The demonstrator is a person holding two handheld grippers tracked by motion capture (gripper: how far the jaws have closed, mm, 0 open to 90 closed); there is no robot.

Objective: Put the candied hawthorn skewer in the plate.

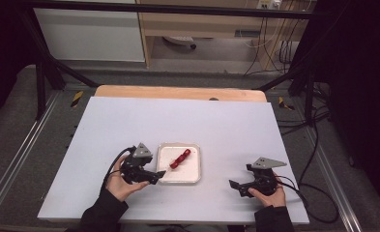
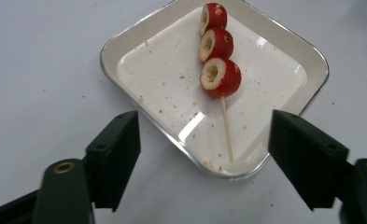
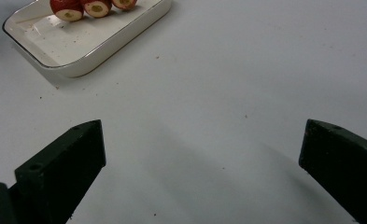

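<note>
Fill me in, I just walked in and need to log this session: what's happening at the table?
A person sits at a white table with a gripper in each hand. The left gripper, jaws open, is lined up at the near corner of a square white tray, toward the bare stick end of a skewer of three red fruit pieces lying in it. It isn't gripping anything yet. The right gripper is open over bare table, off to the tray's right.
</note>
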